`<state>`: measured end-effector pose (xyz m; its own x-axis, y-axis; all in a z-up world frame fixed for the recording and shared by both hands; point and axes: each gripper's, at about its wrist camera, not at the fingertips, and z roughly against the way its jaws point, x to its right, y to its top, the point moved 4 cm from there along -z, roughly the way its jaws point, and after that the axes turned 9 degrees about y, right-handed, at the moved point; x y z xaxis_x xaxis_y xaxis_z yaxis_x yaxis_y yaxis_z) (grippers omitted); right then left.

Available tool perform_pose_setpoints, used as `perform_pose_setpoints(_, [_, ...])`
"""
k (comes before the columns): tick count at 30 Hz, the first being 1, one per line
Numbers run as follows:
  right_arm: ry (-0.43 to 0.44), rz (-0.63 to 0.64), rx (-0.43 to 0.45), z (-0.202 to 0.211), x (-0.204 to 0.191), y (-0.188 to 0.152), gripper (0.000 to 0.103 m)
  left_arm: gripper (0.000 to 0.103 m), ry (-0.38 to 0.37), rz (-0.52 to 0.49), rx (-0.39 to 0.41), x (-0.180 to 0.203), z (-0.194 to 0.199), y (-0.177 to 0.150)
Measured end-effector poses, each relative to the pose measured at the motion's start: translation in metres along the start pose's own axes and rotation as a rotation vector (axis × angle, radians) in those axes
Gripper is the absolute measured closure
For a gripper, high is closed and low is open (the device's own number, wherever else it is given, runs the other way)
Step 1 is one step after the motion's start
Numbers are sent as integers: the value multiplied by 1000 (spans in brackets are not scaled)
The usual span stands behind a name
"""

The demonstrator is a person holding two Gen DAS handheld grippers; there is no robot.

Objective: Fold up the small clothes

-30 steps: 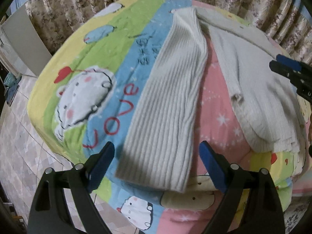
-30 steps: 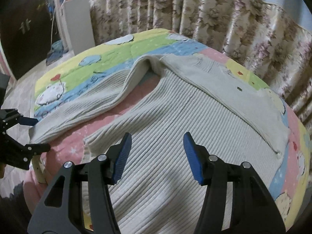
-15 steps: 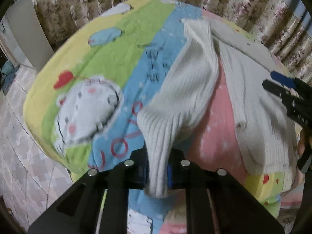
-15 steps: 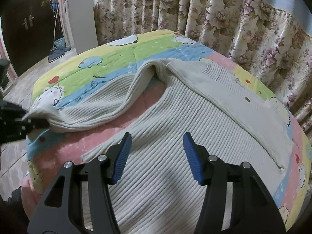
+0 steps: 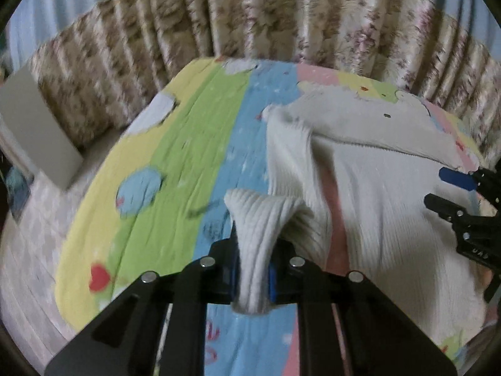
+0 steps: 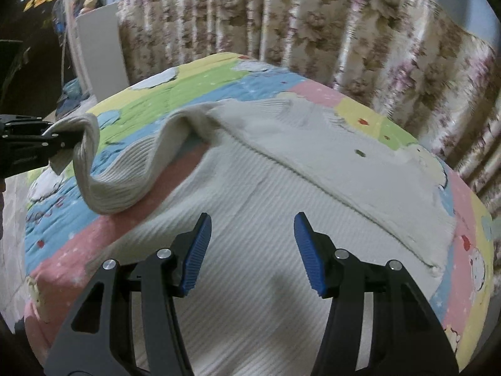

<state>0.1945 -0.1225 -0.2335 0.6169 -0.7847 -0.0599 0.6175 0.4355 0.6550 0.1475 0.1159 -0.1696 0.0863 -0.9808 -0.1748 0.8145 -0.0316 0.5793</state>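
Two grippers are recorded over one garment. The left gripper (image 5: pixel 253 277) is clamped on the cuff end of a sleeve (image 5: pixel 260 216) of the cream ribbed cardigan (image 5: pixel 385 206); the knit is bunched between the blue pads and fans out above them. From the right wrist view the same gripper (image 6: pixel 67 142) is seen at the far left edge, and only there is it evident that the sleeve (image 6: pixel 125 185) is lifted clear of the bed, hanging in a curve from the cuff down to the cover and then rising to the shoulder. The right gripper (image 6: pixel 249 250) is held with its jaws well apart and nothing between them, just above the cardigan's (image 6: pixel 281 225) ribbed body. In the left wrist view only its black frame and one blue pad (image 5: pixel 455 178) are seen at the right edge.

A small dark button (image 6: pixel 360 153) is noted on the smoother front panel, which is laid across the far side of the garment. The cardigan body is spread flat on the right half of the bed, with pink cover showing in the gap between sleeve and body.

The bedcover (image 5: pixel 188 156) is striped yellow, green, blue and pink with cartoon prints. Floral curtains (image 6: pixel 344 31) are hung behind the bed, and a white panel (image 6: pixel 100 50) is stood at the left. The left wrist view is blurred.
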Motion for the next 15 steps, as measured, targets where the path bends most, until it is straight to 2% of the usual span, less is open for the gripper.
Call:
perform_pose_setpoints(6, [-53, -84, 19, 1, 46, -1, 47, 89, -44, -88, 39, 39, -21, 43])
perform_pose_setpoints(11, [-98, -151, 33, 7, 85, -5, 47, 89, -112, -171, 72, 94, -35, 75])
perform_pose_setpoints(15, [-128, -187, 40, 11, 109, -10, 47, 89, -171, -225, 61, 140, -54, 97])
